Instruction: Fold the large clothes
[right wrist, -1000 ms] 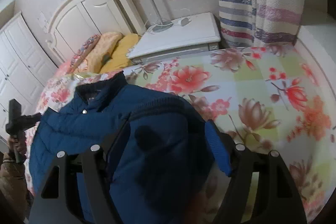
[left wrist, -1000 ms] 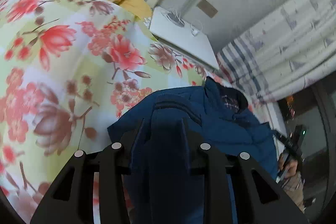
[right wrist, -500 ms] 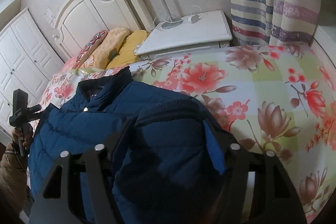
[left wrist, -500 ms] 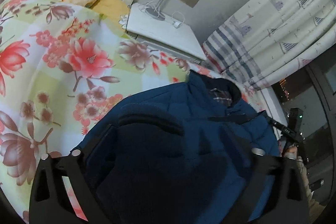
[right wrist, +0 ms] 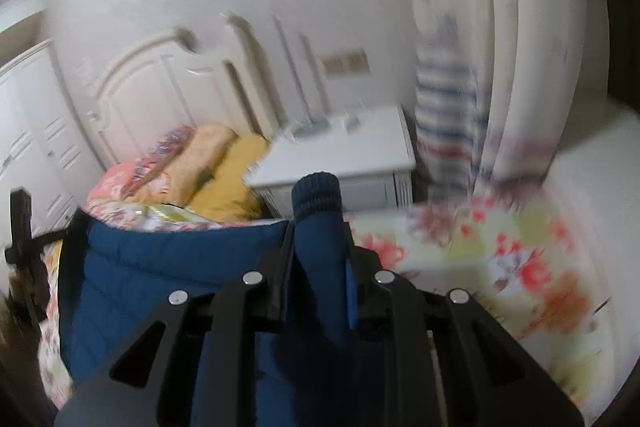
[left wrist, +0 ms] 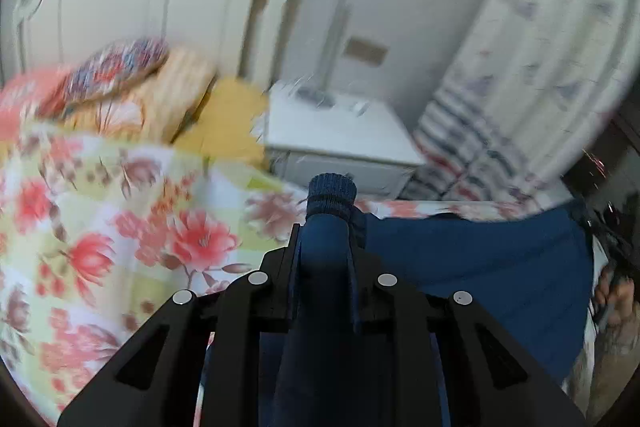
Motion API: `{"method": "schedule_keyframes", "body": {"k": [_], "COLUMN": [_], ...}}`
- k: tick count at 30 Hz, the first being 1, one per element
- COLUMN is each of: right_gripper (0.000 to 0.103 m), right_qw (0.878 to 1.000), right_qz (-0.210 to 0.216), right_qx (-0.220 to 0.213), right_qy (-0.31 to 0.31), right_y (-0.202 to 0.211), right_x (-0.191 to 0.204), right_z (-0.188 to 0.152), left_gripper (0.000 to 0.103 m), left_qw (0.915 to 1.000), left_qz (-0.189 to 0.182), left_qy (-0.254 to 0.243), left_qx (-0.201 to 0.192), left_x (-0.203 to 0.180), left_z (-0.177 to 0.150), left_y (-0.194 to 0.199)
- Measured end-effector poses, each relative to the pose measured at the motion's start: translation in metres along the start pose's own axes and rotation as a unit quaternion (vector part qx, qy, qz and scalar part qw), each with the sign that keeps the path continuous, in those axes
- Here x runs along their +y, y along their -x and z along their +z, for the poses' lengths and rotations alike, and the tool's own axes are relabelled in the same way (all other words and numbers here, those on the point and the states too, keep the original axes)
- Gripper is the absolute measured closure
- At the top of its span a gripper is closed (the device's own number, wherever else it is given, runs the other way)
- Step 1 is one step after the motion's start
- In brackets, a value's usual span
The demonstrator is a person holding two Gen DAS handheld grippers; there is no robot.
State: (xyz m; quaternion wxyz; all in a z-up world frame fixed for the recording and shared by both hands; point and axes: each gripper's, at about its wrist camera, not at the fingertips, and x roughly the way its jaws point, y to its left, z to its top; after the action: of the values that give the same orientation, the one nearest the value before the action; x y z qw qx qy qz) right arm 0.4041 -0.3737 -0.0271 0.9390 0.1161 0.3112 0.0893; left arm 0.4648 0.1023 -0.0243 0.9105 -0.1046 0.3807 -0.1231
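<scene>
A large blue padded jacket [left wrist: 480, 267] lies on the flowered bedspread [left wrist: 100, 235]; it also shows in the right wrist view [right wrist: 160, 287]. My left gripper [left wrist: 326, 247] is shut on one sleeve, whose ribbed cuff [left wrist: 332, 191] sticks out past the fingertips. My right gripper [right wrist: 318, 247] is shut on the other sleeve, its ribbed cuff [right wrist: 316, 195] also sticking up. Both sleeves are held lifted above the jacket body. Both views are blurred by motion.
Pillows [left wrist: 160, 87] lie at the white headboard [right wrist: 152, 95]. A white bedside table [left wrist: 340, 135] stands beyond the bed, with a striped curtain [left wrist: 500, 115] to its right. The left gripper's handle [right wrist: 20, 231] and hand show at the right wrist view's left edge.
Both grippers have closed on the sleeves and lifted, tilting up toward the headboard. The sleeves now stand narrow between the fingers with the cuffs sticking out.
</scene>
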Motion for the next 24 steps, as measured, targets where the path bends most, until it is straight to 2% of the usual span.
{"method": "schedule_keyframes", "body": {"k": [4,5,7,9,11,12,13,14,15,16,17,18,20,22,24], "right_gripper": [0.083,0.082,0.081,0.073,0.051,0.047,0.046,0.046,0.046,0.045,0.045,0.045,0.045,0.045,0.045], "right_qw": [0.994,0.993,0.992,0.992,0.992,0.994,0.995,0.997,0.998,0.998,0.998,0.997,0.993,0.992,0.994], "right_qz": [-0.074,-0.078,-0.071,-0.063,-0.063,-0.053,-0.048,-0.047,-0.048,-0.045,-0.040,-0.046,-0.079,-0.085,-0.071], "right_qx": [0.079,0.090,0.097,0.096,0.096,0.087,0.075,0.056,0.042,0.036,0.033,0.034,0.040,0.050,0.063], "right_qy": [-0.012,-0.015,-0.040,-0.045,-0.046,-0.044,-0.038,-0.023,-0.005,0.006,0.023,0.044,0.084,0.080,0.057], "right_y": [-0.083,-0.093,-0.101,-0.096,-0.086,-0.075,-0.066,-0.052,-0.041,-0.036,-0.032,-0.033,-0.044,-0.056,-0.070], "right_x": [-0.017,-0.019,-0.029,-0.032,-0.033,-0.030,-0.025,-0.017,-0.005,0.005,0.019,0.034,0.060,0.071,0.079], "right_z": [-0.029,-0.038,-0.049,-0.049,-0.046,-0.043,-0.041,-0.037,-0.034,-0.030,-0.027,-0.025,-0.024,-0.025,-0.029], "left_gripper": [0.084,0.083,0.081,0.070,0.049,0.044,0.038,0.026,0.016,0.007,0.004,0.004,0.004,0.004,0.004], "left_qw": [0.9967,0.9954,0.9955,0.9943,0.9915,0.9904,0.9874,0.9809,0.9757,0.9718,0.9734,0.9752,0.9776,0.9775,0.9740], "left_qz": [0.068,0.078,0.078,0.088,0.113,0.125,0.153,0.190,0.207,0.208,0.190,0.180,0.166,0.153,0.157], "left_qy": [0.002,0.002,0.015,0.022,0.035,0.039,0.036,0.029,0.024,0.011,-0.013,-0.034,-0.089,-0.127,-0.158], "left_qx": [0.043,0.055,0.052,0.057,0.054,0.042,0.012,-0.033,-0.066,-0.110,-0.127,-0.124,-0.094,-0.069,-0.042], "left_x": [0.011,0.013,0.019,0.025,0.032,0.031,0.026,0.015,0.004,-0.013,-0.035,-0.054,-0.101,-0.137,-0.162], "left_z": [-0.025,-0.034,-0.037,-0.037,-0.037,-0.035,-0.033,-0.030,-0.029,-0.025,-0.020,-0.015,-0.006,-0.008,-0.014], "left_y": [-0.077,-0.093,-0.097,-0.095,-0.087,-0.079,-0.063,-0.044,-0.030,-0.011,-0.001,0.000,-0.011,-0.032,-0.059]}}
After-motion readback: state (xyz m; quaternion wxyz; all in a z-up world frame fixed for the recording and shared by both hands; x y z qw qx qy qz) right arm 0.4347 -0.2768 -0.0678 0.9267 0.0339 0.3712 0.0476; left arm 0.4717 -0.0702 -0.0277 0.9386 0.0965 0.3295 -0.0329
